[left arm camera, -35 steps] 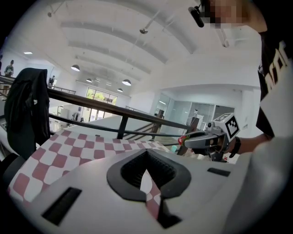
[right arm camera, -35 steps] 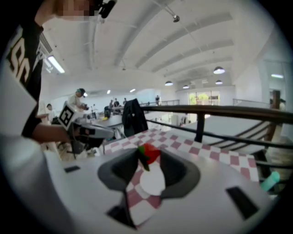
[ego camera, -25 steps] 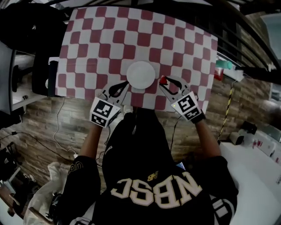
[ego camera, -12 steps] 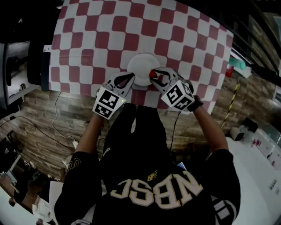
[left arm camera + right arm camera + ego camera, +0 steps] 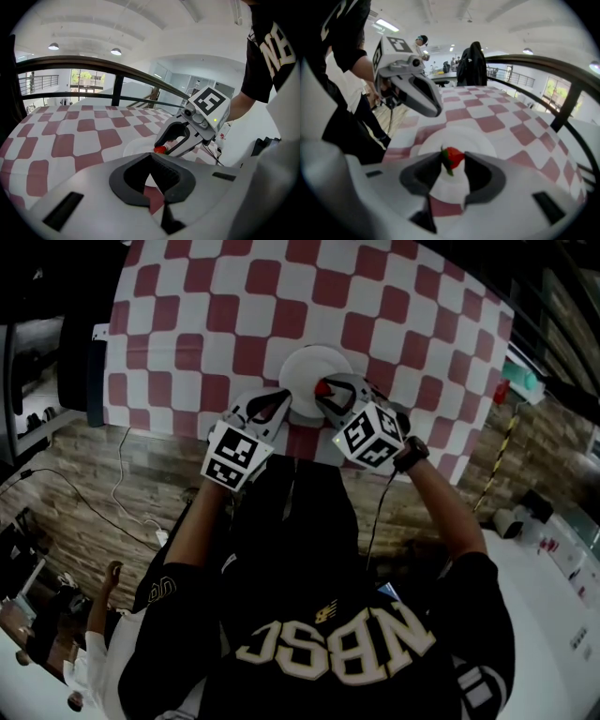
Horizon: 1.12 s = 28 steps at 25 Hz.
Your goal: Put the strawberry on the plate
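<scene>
The white plate [image 5: 305,367] sits near the front edge of the red-and-white checked table [image 5: 206,324]. My right gripper [image 5: 322,390] is shut on the red strawberry [image 5: 322,387] and holds it just above the plate's near right rim. In the right gripper view the strawberry [image 5: 453,157] is pinched between the jaw tips of that gripper [image 5: 452,158], over the plate [image 5: 471,138]. My left gripper [image 5: 284,396] hovers at the plate's near left rim, shut and holding nothing. The left gripper view shows the strawberry [image 5: 161,150] in the right gripper [image 5: 162,149] over the plate [image 5: 136,147].
The table's front edge [image 5: 187,432] runs just under both grippers, with wooden floor [image 5: 84,484] below. A dark railing [image 5: 93,63] borders the far side. A black object [image 5: 80,371] stands at the table's left end. People stand at lower left [image 5: 89,652].
My right gripper has carried the strawberry leftward, from beside the plate's right side to over its near rim. The left gripper has closed in on the plate's left rim.
</scene>
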Tool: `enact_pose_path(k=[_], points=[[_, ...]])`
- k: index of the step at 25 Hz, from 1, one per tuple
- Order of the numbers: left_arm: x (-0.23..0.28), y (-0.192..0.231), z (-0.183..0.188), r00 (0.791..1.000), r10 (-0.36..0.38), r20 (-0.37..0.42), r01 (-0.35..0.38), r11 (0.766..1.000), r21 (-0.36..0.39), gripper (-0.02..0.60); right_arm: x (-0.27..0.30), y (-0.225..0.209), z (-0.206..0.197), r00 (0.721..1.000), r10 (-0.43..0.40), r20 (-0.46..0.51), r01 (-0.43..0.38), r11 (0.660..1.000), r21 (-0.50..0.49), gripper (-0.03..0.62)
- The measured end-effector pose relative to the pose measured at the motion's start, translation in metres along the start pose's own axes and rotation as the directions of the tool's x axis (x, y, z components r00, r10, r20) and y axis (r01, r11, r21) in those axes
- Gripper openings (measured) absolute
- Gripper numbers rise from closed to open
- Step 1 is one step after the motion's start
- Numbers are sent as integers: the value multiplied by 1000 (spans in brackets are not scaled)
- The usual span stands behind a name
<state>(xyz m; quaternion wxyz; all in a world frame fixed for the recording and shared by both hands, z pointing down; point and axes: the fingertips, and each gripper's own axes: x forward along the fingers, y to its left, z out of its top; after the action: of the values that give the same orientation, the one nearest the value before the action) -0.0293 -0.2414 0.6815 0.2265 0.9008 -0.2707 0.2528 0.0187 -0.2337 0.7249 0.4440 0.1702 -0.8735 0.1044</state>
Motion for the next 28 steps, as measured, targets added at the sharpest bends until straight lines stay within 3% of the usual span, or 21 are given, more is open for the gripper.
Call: enact_pose_path(k=[10,17,21,28], points=[[-14,-3,8,1000,13,20,-13,1000,4,12,-6,-4,8,1000,-19,3,18,999,29,166],[-45,-7,58,993,60,97,-65,997,43,12,-61,-6,52,986,-121,116,116,992,48,164],[-73,5,112,965,162,207,-182,980,81,12,-114,-28,96,931,-269,247,242,961,136,155],[-141,-23,192,889,238,390,-280,959,52,12,-215,-26,149,782,-485,391,385,870,308,101]])
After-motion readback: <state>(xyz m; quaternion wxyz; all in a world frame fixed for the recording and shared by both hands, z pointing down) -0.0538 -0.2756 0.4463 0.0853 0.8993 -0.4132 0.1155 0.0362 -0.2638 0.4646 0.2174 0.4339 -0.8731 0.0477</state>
